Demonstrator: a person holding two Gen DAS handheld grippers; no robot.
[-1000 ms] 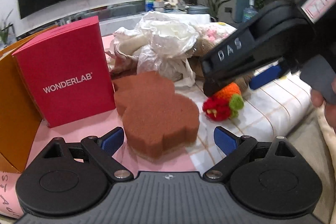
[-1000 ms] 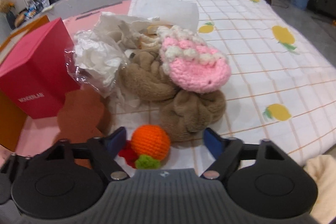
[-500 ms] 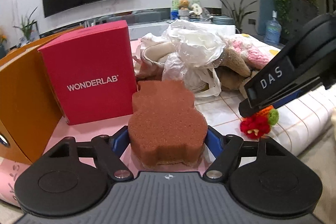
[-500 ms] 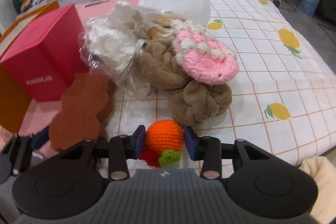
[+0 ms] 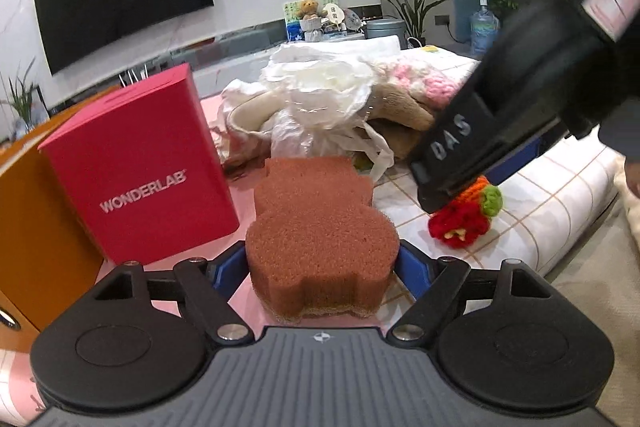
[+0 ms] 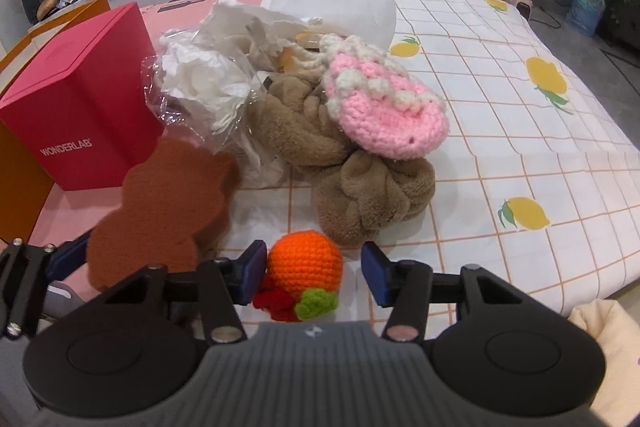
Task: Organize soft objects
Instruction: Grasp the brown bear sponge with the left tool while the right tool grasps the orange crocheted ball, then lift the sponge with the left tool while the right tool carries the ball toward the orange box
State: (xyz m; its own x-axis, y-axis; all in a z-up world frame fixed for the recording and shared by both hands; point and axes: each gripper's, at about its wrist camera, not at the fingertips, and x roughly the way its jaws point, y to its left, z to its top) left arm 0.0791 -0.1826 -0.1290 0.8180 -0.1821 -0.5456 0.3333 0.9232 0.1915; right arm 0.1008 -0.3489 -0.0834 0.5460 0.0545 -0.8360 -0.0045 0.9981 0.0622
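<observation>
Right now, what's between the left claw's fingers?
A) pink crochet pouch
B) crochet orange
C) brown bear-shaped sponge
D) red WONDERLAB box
C: in the left wrist view, the left claw has its blue pads pressed against both sides of the brown bear-shaped sponge; the crochet orange sits between the right claw's fingers instead, with a gap on one side.

Both views look forward, low and close over the near edge of the bed [image 6: 520, 131]; both share the red box [image 5: 140, 163] and bear-shaped sponge [image 6: 168, 211].
</observation>
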